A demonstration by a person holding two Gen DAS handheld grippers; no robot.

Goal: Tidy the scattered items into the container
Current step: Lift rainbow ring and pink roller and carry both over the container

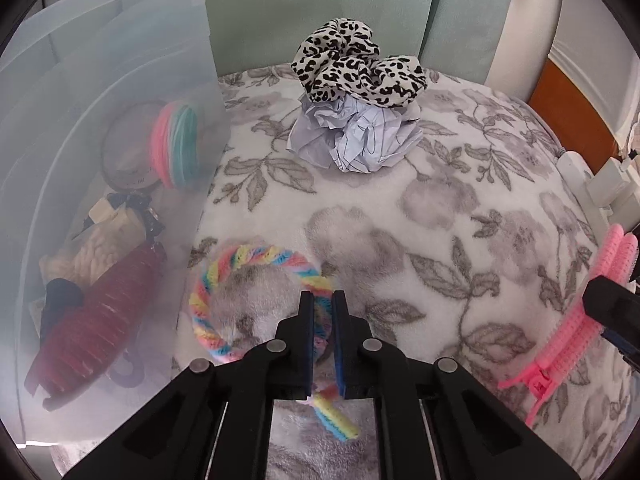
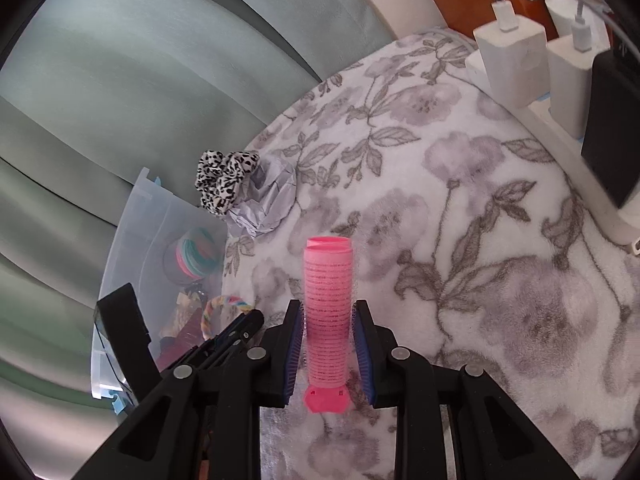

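Gripping now: both grippers hold an item over the floral blanket (image 1: 400, 216).
Left gripper: left gripper (image 1: 323, 300) has its blue pads pinched tight on the rainbow braided hair tie (image 1: 256, 264); the loop lies on the blanket to the left of the fingers, and one short end sticks out below the pads.
Right gripper: right gripper (image 2: 327, 312) is clamped narrowly around the pink hair roller (image 2: 329, 320), which runs lengthwise between the two fingers with its open end pointing away from the camera and its clip end toward the camera.
Container: translucent plastic container (image 1: 120, 80) stands at the blanket's left edge, just beside the rainbow tie; through its wall show a pink and teal stack of hair bands (image 1: 178, 146), a dark red knitted piece (image 1: 100, 316) and a cream knitted piece (image 1: 100, 256).
Still scattered: leopard-print scrunchie (image 1: 356, 62) sits on top of, and touching, a crumpled paper ball (image 1: 356, 136), at the far side of the blanket, well apart from both grippers.
Surroundings: white chargers (image 2: 516, 60) with cables stand on a power strip at the right edge of the blanket; a pale green padded headboard (image 2: 120, 80) rises behind.
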